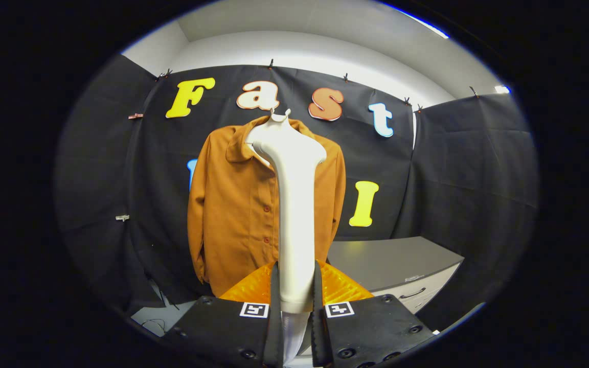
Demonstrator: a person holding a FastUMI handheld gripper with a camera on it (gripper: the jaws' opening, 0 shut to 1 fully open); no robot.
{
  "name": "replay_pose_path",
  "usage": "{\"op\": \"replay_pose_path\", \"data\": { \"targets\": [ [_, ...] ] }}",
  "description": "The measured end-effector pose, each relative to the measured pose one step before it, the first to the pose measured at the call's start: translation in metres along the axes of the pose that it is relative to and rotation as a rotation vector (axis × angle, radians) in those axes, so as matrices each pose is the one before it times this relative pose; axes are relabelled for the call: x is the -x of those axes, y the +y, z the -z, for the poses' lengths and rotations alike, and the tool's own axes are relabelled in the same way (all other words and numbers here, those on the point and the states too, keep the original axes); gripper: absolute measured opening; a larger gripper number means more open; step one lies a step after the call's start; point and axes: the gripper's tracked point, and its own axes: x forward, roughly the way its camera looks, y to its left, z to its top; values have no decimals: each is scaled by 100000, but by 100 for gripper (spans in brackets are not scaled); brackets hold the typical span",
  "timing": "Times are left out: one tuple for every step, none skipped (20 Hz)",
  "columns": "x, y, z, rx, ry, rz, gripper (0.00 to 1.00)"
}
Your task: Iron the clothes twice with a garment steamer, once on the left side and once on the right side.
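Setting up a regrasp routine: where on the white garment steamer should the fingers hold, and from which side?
On the garment steamer's straight lower handle, coming from below, one finger on each flank. The fingers already clamp it there; the wider head leans toward the shirt.

A small recording booth rather than a lived-in room. Black cloth [453, 168] is clipped up as walls below a plain white ceiling [320, 46], an orange shirt [233, 204] hangs against it, and a grey cabinet [391, 266] with drawers stands alongside.
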Motion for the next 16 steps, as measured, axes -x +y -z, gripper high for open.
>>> {"op": "replay_pose_path", "data": {
  "targets": [
    [446,-396,-916,-557,-1061,51,25],
    [453,-403,-759,-616,-777,47,25],
    [416,-399,-669,-327,-483,131,25],
    [320,-471,-579,-278,-213,133,25],
    [343,-438,-486,-587,-168,27,25],
    [329,-398,-529,-575,-50,-252,25],
    [213,-378,-539,-1069,-456,-474,25],
    [227,-380,-423,-834,-178,-446,25],
    [87,-417,-431,-103,-487,-210,25],
    [194,-429,-280,27,-257,-63,25],
    [27,-439,-248,-53,-436,-137,25],
    [54,-390,-256,84,-503,-54,25],
    [126,-490,-163,-235,-231,104,25],
    [39,-467,-88,-432,-64,89,25],
    [-33,-379,39,-414,130,101,25],
    [-14,-370,63,150,226,-29,25]
  ]
}}
